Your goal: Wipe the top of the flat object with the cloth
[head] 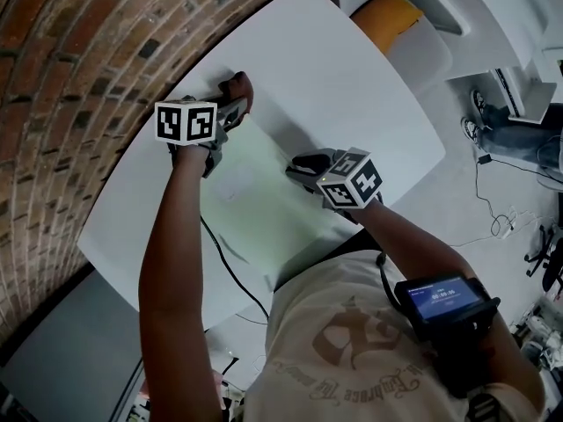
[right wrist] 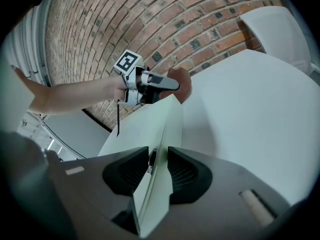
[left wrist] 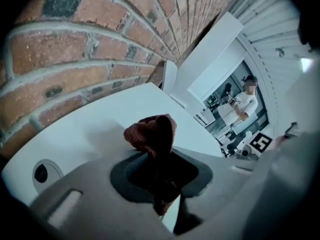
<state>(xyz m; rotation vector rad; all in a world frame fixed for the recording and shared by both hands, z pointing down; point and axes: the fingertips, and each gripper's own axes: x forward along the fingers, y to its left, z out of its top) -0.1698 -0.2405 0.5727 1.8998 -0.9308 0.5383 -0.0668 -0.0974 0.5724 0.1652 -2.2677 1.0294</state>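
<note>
Cloth [head: 237, 86], dark red and bunched, sticks out past the tip of my left claw [head: 230, 112] in the head view, at the far corner of the flat board [head: 255, 200]. That pale green board lies on the white table [head: 369, 95] and stretches from my left claw back to my right claw [head: 303, 167], which sits at the board's near right edge. Both claws point away from me and downward.

From my left claw's own view, the jaws are clamped on the cloth [left wrist: 152, 131]: a dark fold runs down between the pads and a rounded red lump stands up just ahead of the tips. The table [left wrist: 95, 126] lies right beyond it, and the brick wall [left wrist: 75, 49] rises behind.

From my right claw's view, the flat board [right wrist: 157, 126] runs edge-on straight between the jaws and on ahead of them. The gap is narrow and the pads seem to press on both faces, though at the left pad I can't be quite sure of contact. Far ahead of this claw, at the board's other end, my left claw [right wrist: 165, 84] holds the cloth [right wrist: 184, 84] touching the board's corner.
</note>
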